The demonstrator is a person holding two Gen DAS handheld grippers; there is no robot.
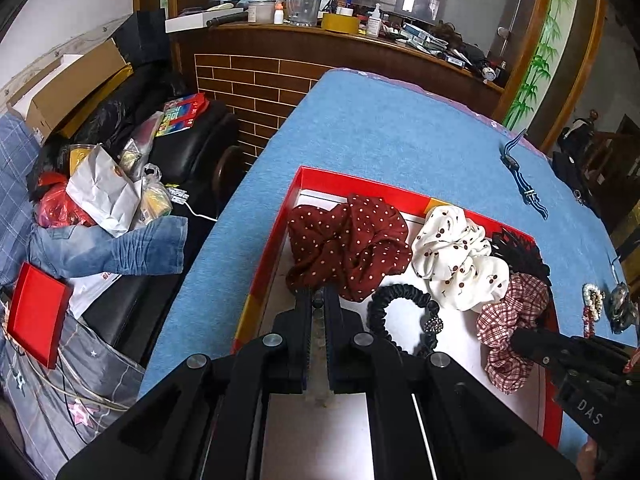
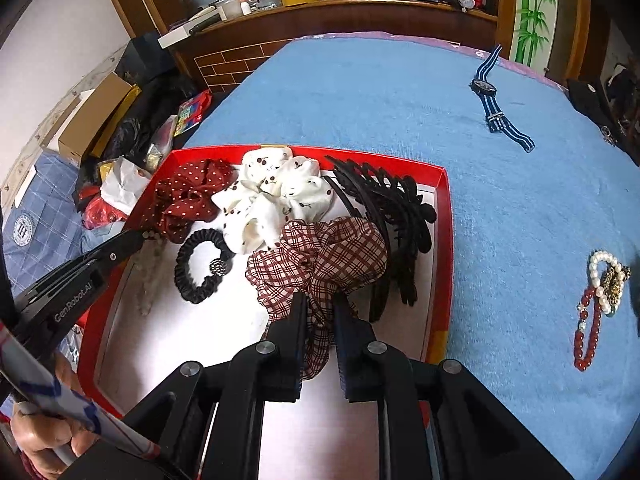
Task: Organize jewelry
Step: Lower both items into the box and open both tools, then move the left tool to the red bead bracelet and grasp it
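Note:
A red box (image 1: 298, 184) (image 2: 446, 240) on the blue cloth holds a dark red dotted scrunchie (image 1: 348, 240) (image 2: 184, 200), a white cherry scrunchie (image 1: 456, 256) (image 2: 276, 196), a black hair tie (image 1: 400, 316) (image 2: 200, 268), a plaid scrunchie (image 1: 508, 320) (image 2: 320, 260) and black claw clips (image 2: 396, 216). My left gripper (image 1: 319, 296) is shut on a string of clear beads (image 2: 150, 276) that hangs into the box. My right gripper (image 2: 320, 308) is shut on the plaid scrunchie inside the box.
On the cloth lie a striped-strap watch (image 1: 520, 176) (image 2: 492, 100) and a pile of pearl and red bead bracelets (image 1: 592, 304) (image 2: 600, 296). A cluttered sofa (image 1: 100, 200) stands left of the table, a wooden counter (image 1: 340, 44) behind it.

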